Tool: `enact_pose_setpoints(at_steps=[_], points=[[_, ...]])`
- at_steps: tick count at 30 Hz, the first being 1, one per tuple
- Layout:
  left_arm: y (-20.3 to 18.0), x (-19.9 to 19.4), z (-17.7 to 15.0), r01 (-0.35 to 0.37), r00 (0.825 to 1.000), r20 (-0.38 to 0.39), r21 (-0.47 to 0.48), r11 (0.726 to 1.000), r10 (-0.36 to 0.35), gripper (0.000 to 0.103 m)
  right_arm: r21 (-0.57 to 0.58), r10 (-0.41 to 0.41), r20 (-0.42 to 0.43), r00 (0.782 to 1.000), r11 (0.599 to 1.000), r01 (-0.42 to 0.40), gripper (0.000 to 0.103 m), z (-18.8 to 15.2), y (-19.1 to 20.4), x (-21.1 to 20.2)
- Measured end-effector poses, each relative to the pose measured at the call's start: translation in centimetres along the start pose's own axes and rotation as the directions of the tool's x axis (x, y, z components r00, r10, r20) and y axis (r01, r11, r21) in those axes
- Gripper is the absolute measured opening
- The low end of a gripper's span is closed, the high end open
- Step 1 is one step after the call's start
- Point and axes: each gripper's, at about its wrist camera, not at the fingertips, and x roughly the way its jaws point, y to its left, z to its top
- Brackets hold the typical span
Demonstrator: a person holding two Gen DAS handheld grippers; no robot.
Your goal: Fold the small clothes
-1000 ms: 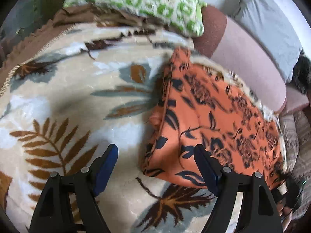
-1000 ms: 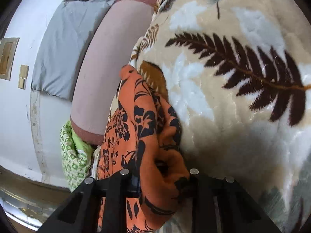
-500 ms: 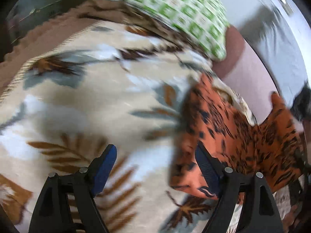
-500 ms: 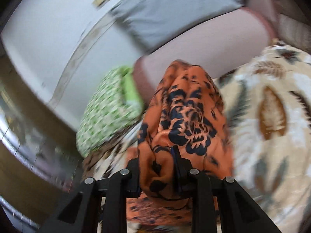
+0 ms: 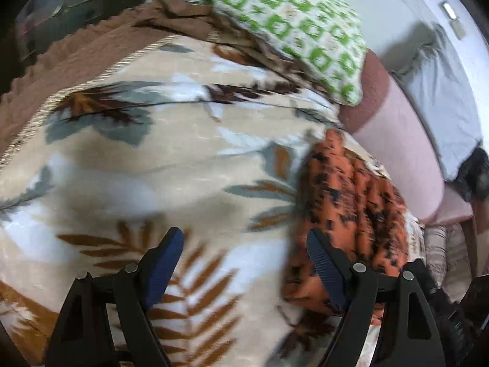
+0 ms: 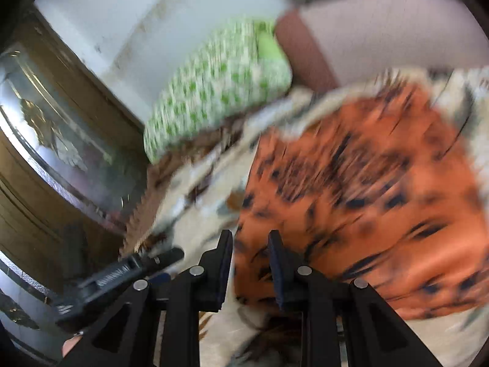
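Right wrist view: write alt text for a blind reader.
Motion-blurred: the right tool, its jaws slightly apart, points at an orange, black-patterned garment lying on a leaf-print blanket. A green-checked pillow lies beyond; the left tool shows at lower left.

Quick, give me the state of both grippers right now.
Left gripper: open, holding nothing, over the leaf-print blanket.
Right gripper: jaws slightly apart around the orange cloth's edge; whether they grip it cannot be told.

leaf blanket (image 5: pixel 152 159), green pillow (image 5: pixel 275 21), pink bolster (image 5: pixel 400 140)
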Motion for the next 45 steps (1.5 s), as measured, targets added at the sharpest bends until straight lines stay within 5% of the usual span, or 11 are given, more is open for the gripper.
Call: enact_pose_setpoints(at_steps=[3,8,18,21,22,25,29,32,36,40,45], points=[[-1.9,0.1,-0.9,0.125,0.991,-0.039,0.017,0.992,-0.125,0.083,0.002,-0.095,0.036,0.995,0.995,0.095,0.028,1.4,-2.8,-3.0],[-6.3,1.5,-2.9,0.331,0.938,-0.121,0.041,0.943,-0.325,0.083,0.151,-0.159,0.051,0.986,0.977,0.150,0.028,1.9,-9.7,-5.9],[-11.5,6.5,-6.4,0.377,0.900,-0.245,0.022,0.926,-0.361,0.084,0.378,-0.023,0.016,1.000,0.926,0.015,0.031,-1.4,-19.4,-5.4],[-12.2,6.9,-6.9,0.442,0.870,-0.251,0.013,0.897,-0.425,0.083,0.398,0.028,0.027,0.999,0.917,-0.036,0.045,-2.1,-20.4,-5.7],[-12.6,6.9,-7.0,0.468,0.855,-0.260,0.013,0.884,-0.449,0.083,0.407,0.034,0.035,0.999,0.912,-0.045,0.063,-2.3,-20.6,-5.9],[-13.5,6.9,-7.4,0.500,0.839,-0.265,0.032,0.865,-0.475,0.083,0.414,0.053,0.064,0.997,0.907,-0.074,0.067,-2.5,-20.8,-6.3],[-13.9,7.8,-7.8,0.481,0.849,-0.273,0.049,0.875,-0.452,0.040,0.394,0.046,0.070,0.996,0.916,-0.070,0.067,-2.3,-20.3,-6.5],[-13.8,8.6,-7.5,0.455,0.862,-0.264,0.028,0.890,-0.432,0.040,0.396,0.037,0.066,0.997,0.916,-0.060,0.067,-2.1,-20.1,-6.1],[-12.8,8.8,-6.8,0.417,0.884,-0.212,-0.047,0.908,-0.417,0.068,0.400,0.038,0.070,0.997,0.914,-0.063,0.067,-1.3,-19.9,-5.6],[-12.7,8.3,-6.1,0.413,0.900,-0.142,-0.028,0.910,-0.412,0.070,0.382,0.022,0.077,0.997,0.923,-0.050,0.067,0.4,-19.6,-4.3],[-14.1,9.4,-6.3,0.408,0.901,-0.182,0.044,0.912,-0.394,0.028,0.396,-0.031,0.115,0.993,0.918,-0.017,0.067,3.7,-19.8,-2.4]])
